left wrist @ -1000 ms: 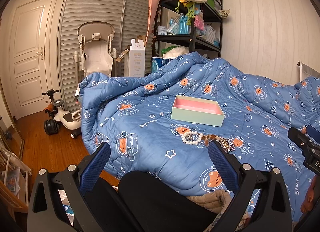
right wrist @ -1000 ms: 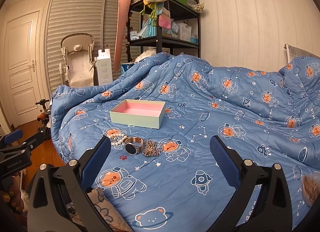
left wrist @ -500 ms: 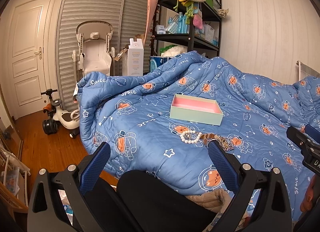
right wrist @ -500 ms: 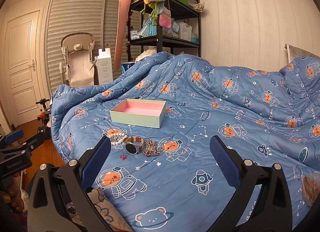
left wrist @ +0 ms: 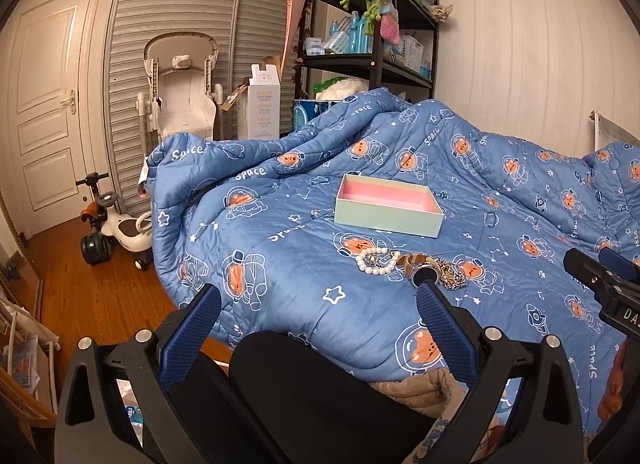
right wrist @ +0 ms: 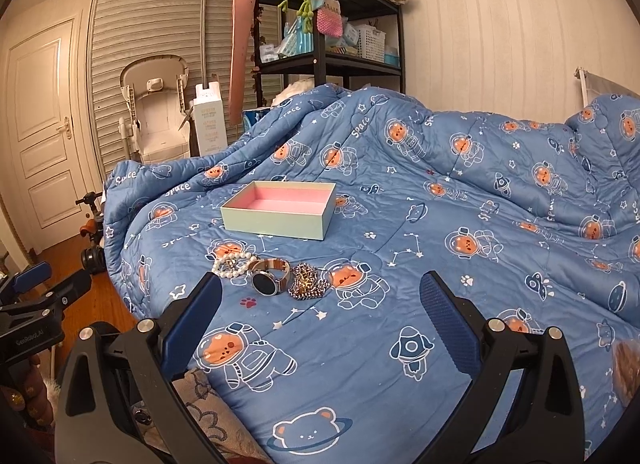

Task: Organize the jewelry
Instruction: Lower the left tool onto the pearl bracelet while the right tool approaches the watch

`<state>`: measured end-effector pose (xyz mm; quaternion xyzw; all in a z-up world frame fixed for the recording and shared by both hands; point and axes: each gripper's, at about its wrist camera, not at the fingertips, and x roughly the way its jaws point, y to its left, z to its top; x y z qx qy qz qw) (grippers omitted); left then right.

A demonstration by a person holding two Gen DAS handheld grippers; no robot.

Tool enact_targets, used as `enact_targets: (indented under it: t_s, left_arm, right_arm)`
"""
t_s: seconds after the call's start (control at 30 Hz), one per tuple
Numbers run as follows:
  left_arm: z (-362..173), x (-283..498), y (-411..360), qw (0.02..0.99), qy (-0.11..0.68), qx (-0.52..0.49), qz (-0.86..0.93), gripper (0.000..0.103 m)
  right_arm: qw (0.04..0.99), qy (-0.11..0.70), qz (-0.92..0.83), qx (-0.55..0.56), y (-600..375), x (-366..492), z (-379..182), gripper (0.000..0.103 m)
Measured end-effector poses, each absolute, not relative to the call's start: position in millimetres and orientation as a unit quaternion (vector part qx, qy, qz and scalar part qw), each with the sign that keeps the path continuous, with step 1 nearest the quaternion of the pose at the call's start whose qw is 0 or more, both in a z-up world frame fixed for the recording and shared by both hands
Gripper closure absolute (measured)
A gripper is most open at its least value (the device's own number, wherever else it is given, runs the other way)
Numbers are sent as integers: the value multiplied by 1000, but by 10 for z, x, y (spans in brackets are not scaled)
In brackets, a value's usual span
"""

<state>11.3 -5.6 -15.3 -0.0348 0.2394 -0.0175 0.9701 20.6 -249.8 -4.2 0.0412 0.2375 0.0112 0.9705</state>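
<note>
Jewelry pile (right wrist: 268, 274) lower left of centre on soft quilt (right wrist: 440, 223); both claws (left wrist: 316, 304) (right wrist: 320, 296) gape empty; tangled pieces could snag together.

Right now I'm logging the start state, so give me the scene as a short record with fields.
surface: blue quilt on a bed
box: open, pink inside, nothing visible in it
jewelry: pearls, watch, chain, in a row on the quilt in front of the box
jewelry in box: none
left gripper: open, holds nothing
right gripper: open, holds nothing
background: black shelf, white door
</note>
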Motion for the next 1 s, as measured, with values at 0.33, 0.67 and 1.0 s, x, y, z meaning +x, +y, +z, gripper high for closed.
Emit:
enact_targets:
  t_s: [0.33, 0.67, 1.0]
  left_arm:
    - [-283, 415, -42, 950, 301, -56, -68, 7]
    - [-545, 912, -156, 925, 361, -47, -111, 8]
    - [-791, 1389, -264, 906, 402, -36, -128, 20]
  right_arm:
    - [936, 341, 55, 69, -2653, 678, -399, 5]
    - [908, 405, 109, 16, -2561, 1106, -682, 5]
    - [885, 440, 145, 47, -2637, 1573, -845, 21]
